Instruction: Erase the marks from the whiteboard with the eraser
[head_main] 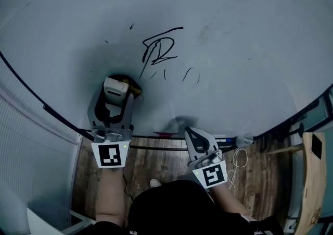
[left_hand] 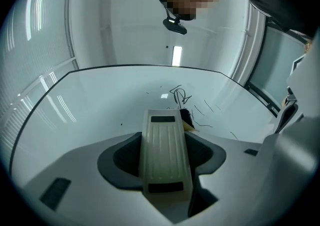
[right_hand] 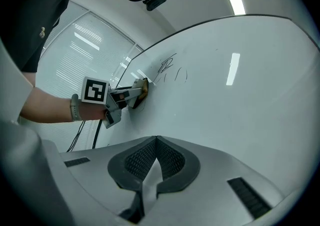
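Note:
A large whiteboard (head_main: 234, 41) carries a black scribble (head_main: 158, 49) and a few short strokes (head_main: 190, 75) near its middle. My left gripper (head_main: 117, 93) is shut on a cream eraser (head_main: 115, 87), held against the board below and left of the scribble. In the left gripper view the eraser (left_hand: 163, 152) fills the jaws, with the scribble (left_hand: 180, 95) just beyond its tip. My right gripper (head_main: 196, 137) hangs lower, near the marker ledge, shut with nothing between its jaws. The right gripper view shows the left gripper (right_hand: 131, 94) on the whiteboard (right_hand: 240, 94) under the scribble (right_hand: 166, 64).
A marker ledge (head_main: 171, 136) runs along the board's lower edge with markers on it. Wooden floor (head_main: 166, 161) lies below, with a white cable (head_main: 238, 162) on it. A wooden frame (head_main: 310, 182) stands at the right, and window blinds (head_main: 31, 140) at the left.

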`<state>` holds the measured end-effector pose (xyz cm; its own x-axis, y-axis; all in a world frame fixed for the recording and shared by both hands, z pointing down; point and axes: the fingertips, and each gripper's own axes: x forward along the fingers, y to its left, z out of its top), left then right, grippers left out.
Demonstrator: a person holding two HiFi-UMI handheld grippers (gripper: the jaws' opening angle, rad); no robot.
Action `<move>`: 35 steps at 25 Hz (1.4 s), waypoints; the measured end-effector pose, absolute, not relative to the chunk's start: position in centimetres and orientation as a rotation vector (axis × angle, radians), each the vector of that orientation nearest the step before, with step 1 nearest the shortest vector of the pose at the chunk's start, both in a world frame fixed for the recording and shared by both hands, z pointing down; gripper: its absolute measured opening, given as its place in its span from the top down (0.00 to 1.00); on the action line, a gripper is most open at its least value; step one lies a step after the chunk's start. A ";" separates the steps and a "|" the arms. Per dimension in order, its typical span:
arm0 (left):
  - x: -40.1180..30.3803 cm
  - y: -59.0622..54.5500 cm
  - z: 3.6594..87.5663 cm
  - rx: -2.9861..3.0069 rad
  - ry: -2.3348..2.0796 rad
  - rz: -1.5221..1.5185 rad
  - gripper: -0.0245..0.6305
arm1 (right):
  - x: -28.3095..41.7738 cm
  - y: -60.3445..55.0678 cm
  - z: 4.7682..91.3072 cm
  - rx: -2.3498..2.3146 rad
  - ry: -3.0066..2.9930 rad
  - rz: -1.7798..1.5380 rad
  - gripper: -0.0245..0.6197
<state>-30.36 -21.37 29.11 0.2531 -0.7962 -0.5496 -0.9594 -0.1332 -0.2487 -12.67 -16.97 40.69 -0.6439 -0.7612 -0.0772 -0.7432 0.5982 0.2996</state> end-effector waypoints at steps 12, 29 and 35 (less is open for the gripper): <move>-27.1 -21.4 27.4 -1.991 1.563 0.433 0.56 | -12.1 -15.8 40.3 1.344 -2.756 -0.494 0.92; -24.3 -21.5 15.4 -1.851 1.463 0.304 0.56 | -10.5 -15.3 39.8 1.398 -2.760 -0.494 0.92; -24.8 -21.3 10.9 -1.835 1.459 0.360 0.56 | -11.1 -15.2 39.6 1.385 -2.774 -0.500 0.92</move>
<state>-24.85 -21.28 10.93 0.3104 -0.7119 -0.6299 -0.9232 -0.0677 -0.3784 -11.09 -15.19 39.56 -0.6111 -0.7791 -0.1396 -0.7789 0.5605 0.2815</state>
